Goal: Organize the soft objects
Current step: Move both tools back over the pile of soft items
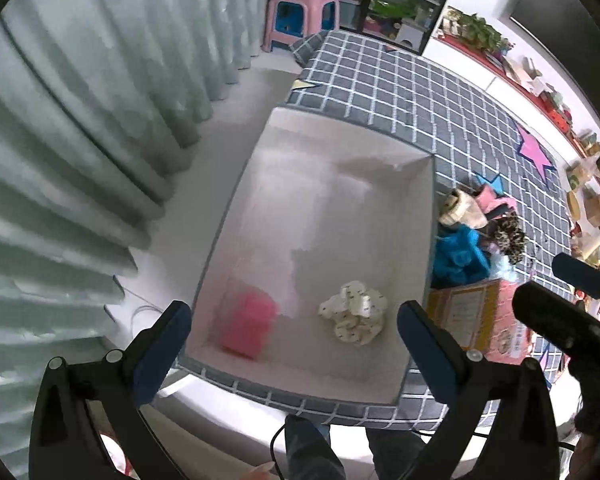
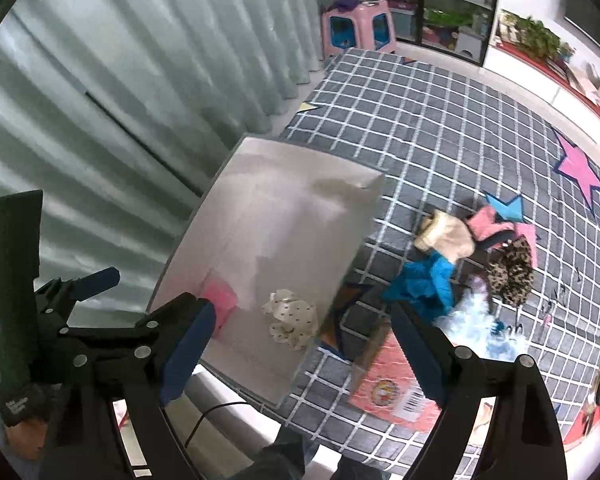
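Left wrist view, lower left: the left gripper (image 1: 292,344) hangs over the near end of the white box (image 1: 428,216), jaws spread wide and grasping nothing. The box's long axis runs from the bottom centre of the frame toward the upper centre. Inside, at the near end, a pink folded cloth (image 1: 246,326) lies in the lower-left corner, and a cream dotted cloth (image 1: 354,312) lies crumpled to its right, apart from it. To the right of the box, outside its wall, a pile of soft items (image 1: 476,236) rests on the rug: cream, blue, pink and leopard-print pieces touching one another.

Right wrist view: the right gripper (image 2: 300,344) is likewise released, holding nothing, above the box's near right corner.

Surface: a grey rug with a white grid (image 1: 400,88) bearing a pink star (image 1: 534,154). Pale curtains (image 1: 80,120) fill the left of the frame; a pink stool (image 1: 300,20) stands at upper centre.
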`<state>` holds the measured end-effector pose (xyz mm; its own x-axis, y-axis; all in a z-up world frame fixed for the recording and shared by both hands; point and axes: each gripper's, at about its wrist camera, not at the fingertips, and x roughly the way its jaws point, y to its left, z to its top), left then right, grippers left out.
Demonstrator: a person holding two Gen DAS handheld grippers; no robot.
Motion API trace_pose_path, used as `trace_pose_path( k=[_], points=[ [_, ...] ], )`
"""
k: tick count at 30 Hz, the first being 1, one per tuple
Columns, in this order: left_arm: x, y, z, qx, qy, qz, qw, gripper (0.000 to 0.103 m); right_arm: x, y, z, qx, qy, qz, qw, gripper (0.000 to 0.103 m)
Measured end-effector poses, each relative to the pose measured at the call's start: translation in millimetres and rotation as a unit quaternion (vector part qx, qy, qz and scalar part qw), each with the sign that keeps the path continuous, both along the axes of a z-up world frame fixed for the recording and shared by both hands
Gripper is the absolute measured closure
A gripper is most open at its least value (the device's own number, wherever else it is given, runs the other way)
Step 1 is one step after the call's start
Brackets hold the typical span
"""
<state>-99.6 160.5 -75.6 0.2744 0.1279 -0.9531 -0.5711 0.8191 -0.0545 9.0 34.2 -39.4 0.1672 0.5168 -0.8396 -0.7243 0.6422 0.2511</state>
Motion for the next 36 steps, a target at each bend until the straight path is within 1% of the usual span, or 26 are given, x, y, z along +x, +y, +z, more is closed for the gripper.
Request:
trace_pose_path(
  k=[6, 10, 14, 21, 27, 30, 31, 36],
  points=[
    [33, -23, 6, -0.002, 0.001, -0.037, 0.9993, 0.000, 29, -42, 2, 0.014, 0.011, -0.046, 0.999, 0.013],
    [55, -39, 6, -0.007, 0.002, -0.058, 0.9983, 0.000, 53, -77, -3, 0.014, 0.019, -0.086, 0.996, 0.013],
    [79, -55, 4, -0.012, 0.008, -0.076, 0.9970, 0.000, 77, -114, -21, 0.010, 0.043, -0.128, 0.991, 0.013],
    [124, -83, -2, -0.013, 0.031, -0.112, 0.9932, 0.000, 110, -171, -64, -0.004, 0.098, -0.191, 0.977, 0.013],
    [174, -108, -18, -0.015, 0.062, -0.140, 0.9880, 0.000, 129, -199, -95, -0.005, 0.136, -0.217, 0.967, 0.013],
    [201, -119, -32, -0.015, 0.083, -0.158, 0.9838, 0.000, 141, -205, -108, -0.006, 0.151, -0.223, 0.963, 0.013],
    [213, -124, -41, -0.014, 0.096, -0.165, 0.9816, 0.000, 145, -206, -112, -0.005, 0.156, -0.225, 0.962, 0.013],
    [249, -134, -71, -0.011, 0.135, -0.177, 0.9748, 0.000, 168, -209, -131, -0.002, 0.185, -0.235, 0.954, 0.013]
  ],
)
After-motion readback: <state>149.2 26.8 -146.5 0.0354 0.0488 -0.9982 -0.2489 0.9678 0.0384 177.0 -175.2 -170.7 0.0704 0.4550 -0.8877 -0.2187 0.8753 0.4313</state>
